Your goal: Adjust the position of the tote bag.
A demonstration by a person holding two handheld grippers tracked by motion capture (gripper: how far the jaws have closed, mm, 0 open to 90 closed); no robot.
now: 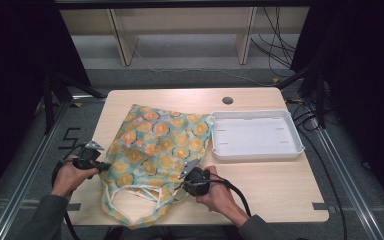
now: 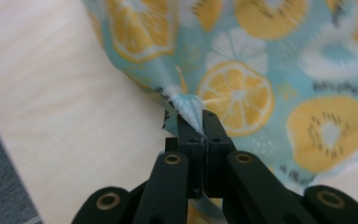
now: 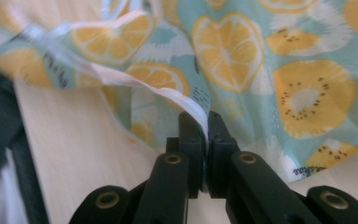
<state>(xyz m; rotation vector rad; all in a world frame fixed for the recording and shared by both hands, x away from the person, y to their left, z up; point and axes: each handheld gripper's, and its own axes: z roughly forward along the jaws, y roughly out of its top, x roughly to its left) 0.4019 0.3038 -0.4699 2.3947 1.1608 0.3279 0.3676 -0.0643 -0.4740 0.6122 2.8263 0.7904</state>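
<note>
A light blue cloth bag (image 1: pixel 155 145) printed with lemon and kiwi slices lies crumpled on the wooden table (image 1: pixel 275 185), its white handles (image 1: pixel 130 192) toward the front edge. At the bag's left edge, my left gripper (image 1: pixel 104 165) is shut on a pinched fold of the cloth (image 2: pixel 189 105). My right gripper (image 1: pixel 186 173) sits at the bag's right front side. In the right gripper view its jaws are shut on a white strip of the bag's edge (image 3: pixel 191 105), and the printed bag cloth (image 3: pixel 270 60) spreads beyond.
A white shallow tray (image 1: pixel 256 114) stands on the table to the right of the bag. A round cable hole (image 1: pixel 227 100) sits near the table's far edge. Cables trail over the floor at the right, and shelf legs stand behind the table.
</note>
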